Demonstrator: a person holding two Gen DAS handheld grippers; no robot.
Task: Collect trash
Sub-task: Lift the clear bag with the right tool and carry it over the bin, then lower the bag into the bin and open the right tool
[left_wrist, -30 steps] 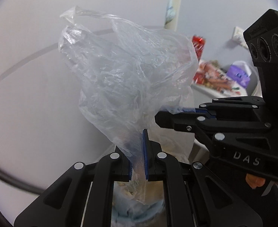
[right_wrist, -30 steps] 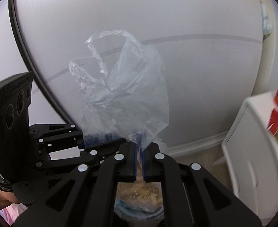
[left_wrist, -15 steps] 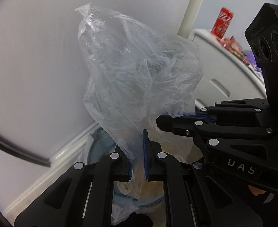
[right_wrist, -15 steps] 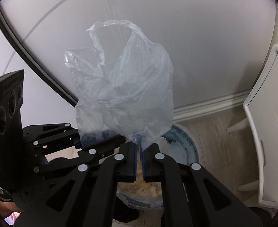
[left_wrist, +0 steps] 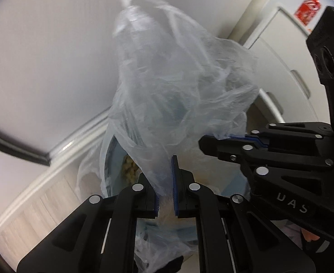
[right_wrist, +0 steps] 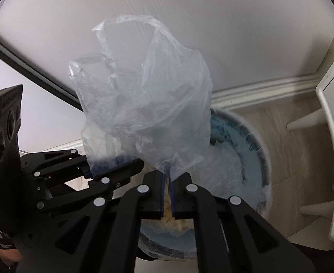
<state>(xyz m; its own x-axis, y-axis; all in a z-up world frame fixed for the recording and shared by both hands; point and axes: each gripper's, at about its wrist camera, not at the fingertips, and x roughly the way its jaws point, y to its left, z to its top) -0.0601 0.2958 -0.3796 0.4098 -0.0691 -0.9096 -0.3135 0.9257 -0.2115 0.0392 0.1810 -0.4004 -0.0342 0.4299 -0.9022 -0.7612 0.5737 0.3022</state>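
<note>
Nearest the lens, the left claw [left_wrist: 165,182] is clamped on a gathered fold of the clear plastic bag [left_wrist: 178,95], its blue pads pressed against the film with only the bunched plastic between them. Beside it to the right, the right claw [right_wrist: 166,183] pinches another fold of the same bag [right_wrist: 148,104]; its pads sit close together with a thin strip of film trapped in the slit. The two claws are near each other, each holding one side of the bag's top, and the loose upper part billows above both sets of fingers.

Just below and beyond the claws stands a round bin [right_wrist: 255,145] with a pale blue liner, and yellowish scraps [left_wrist: 129,168] show beneath the held film. By the look of it the bag hangs over or partly inside the bin. Farther off are the skirting board [right_wrist: 264,88], the pale wall and a white cabinet [right_wrist: 332,136] to the right of the claws.

The step in hand looks like gathering the trash bag's mouth over the bin. The next move probably calls for both claws keeping their pinch while drawing the two folds together or lifting evenly, since thin film slips easily.
</note>
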